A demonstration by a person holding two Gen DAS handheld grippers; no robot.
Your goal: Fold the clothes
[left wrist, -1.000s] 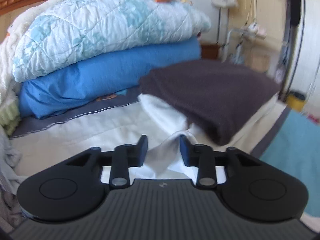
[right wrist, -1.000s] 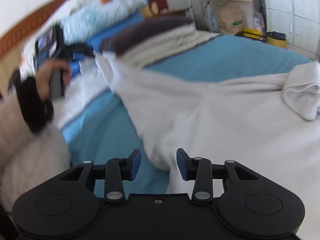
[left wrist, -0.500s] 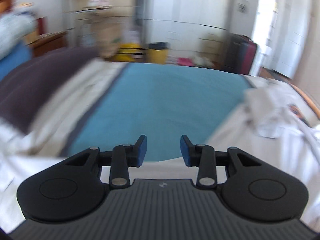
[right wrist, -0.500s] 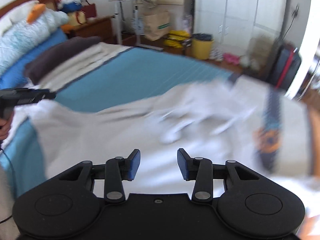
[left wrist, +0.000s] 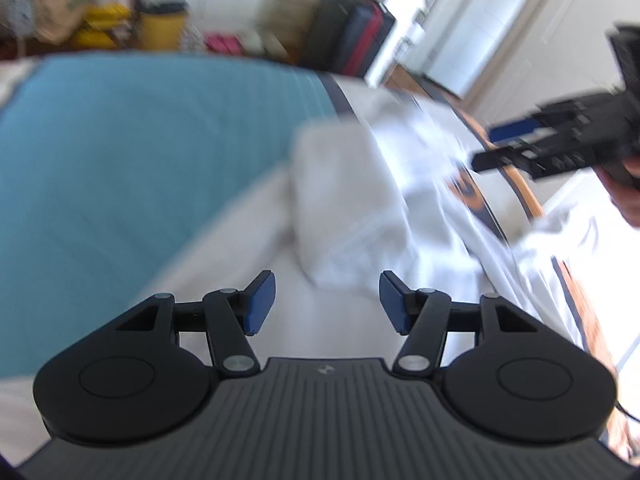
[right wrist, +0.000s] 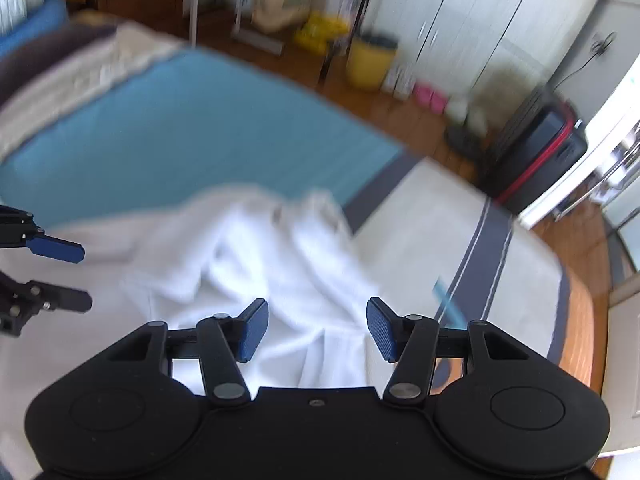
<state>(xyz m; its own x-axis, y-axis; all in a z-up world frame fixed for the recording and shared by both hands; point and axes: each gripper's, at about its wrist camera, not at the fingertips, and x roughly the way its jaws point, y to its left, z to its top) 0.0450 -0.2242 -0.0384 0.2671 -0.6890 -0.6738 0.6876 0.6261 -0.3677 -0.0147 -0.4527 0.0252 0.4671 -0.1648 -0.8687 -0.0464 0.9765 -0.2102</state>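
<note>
A white garment (right wrist: 264,264) lies crumpled on the bed, with a bunched part (left wrist: 344,208) and a flat pale spread below it. My left gripper (left wrist: 326,304) hovers open just short of the bunched cloth, nothing between its fingers. My right gripper (right wrist: 316,330) is open too, above the garment's folds. Each view shows the other tool: the right gripper (left wrist: 560,148) at the far right with a hand (left wrist: 628,192) on it, the left gripper (right wrist: 44,276) at the left edge. Both views are motion-blurred.
A teal bedspread (left wrist: 140,152) covers the bed beyond the garment, and a pale sheet with dark stripes (right wrist: 472,264) lies to the right. On the wooden floor stand a yellow bin (right wrist: 370,62) and a black suitcase (right wrist: 540,152). White wardrobes (right wrist: 480,12) line the wall.
Both grippers have swung right, away from the pillows and headboard toward the foot of the bed. Their fingers have spread wider. The left gripper no longer has white cloth between its fingers.
</note>
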